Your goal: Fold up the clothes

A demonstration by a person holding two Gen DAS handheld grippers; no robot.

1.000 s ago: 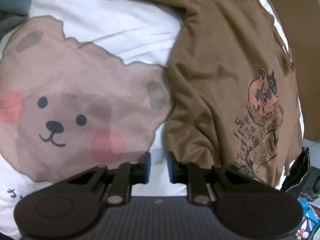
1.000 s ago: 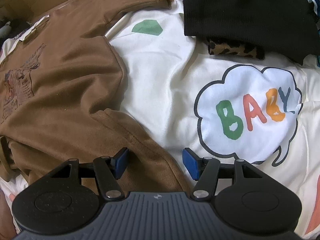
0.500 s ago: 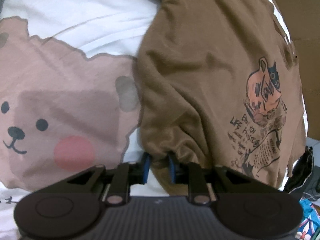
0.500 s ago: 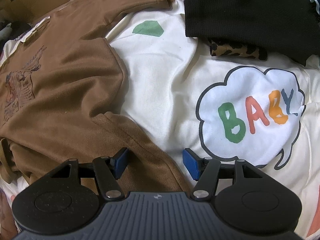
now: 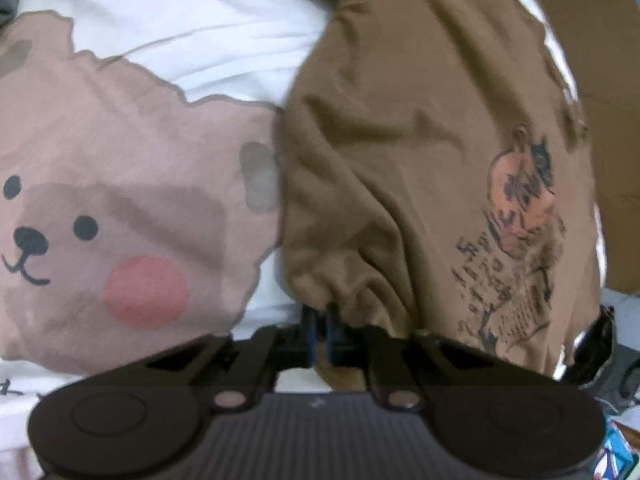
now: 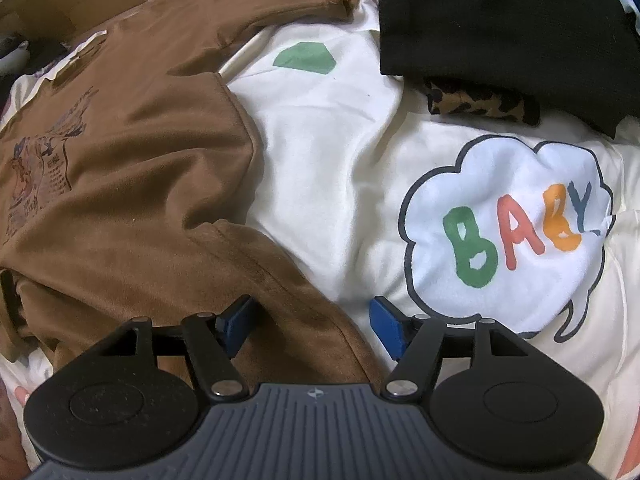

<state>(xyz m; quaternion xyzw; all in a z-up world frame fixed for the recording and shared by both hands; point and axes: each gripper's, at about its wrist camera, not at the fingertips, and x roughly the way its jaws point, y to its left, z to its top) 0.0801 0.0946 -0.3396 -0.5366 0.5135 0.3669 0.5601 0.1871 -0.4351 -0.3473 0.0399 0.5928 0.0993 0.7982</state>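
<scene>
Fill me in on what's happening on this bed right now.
A person with a gripper in each hand is folding a brown T-shirt spread on a cartoon-print bedsheet. The left gripper is shut on the shirt's bunched edge. The right gripper is open, its fingers straddling another edge of the shirt. A black garment lies farther back.

The left-wrist view was motion-blurred, smearing the print (image 5: pixel 516 236) on the brown shirt (image 5: pixel 400 140) beyond reading. At twelve o'clock, the black garment (image 6: pixel 500 16) hid most of a leopard-print piece (image 6: pixel 476 102).

Printed bedspread (image 6: pixel 340 152) bears brown shirt (image 6: pixel 132 168), black garment (image 6: pixel 500 16).
</scene>
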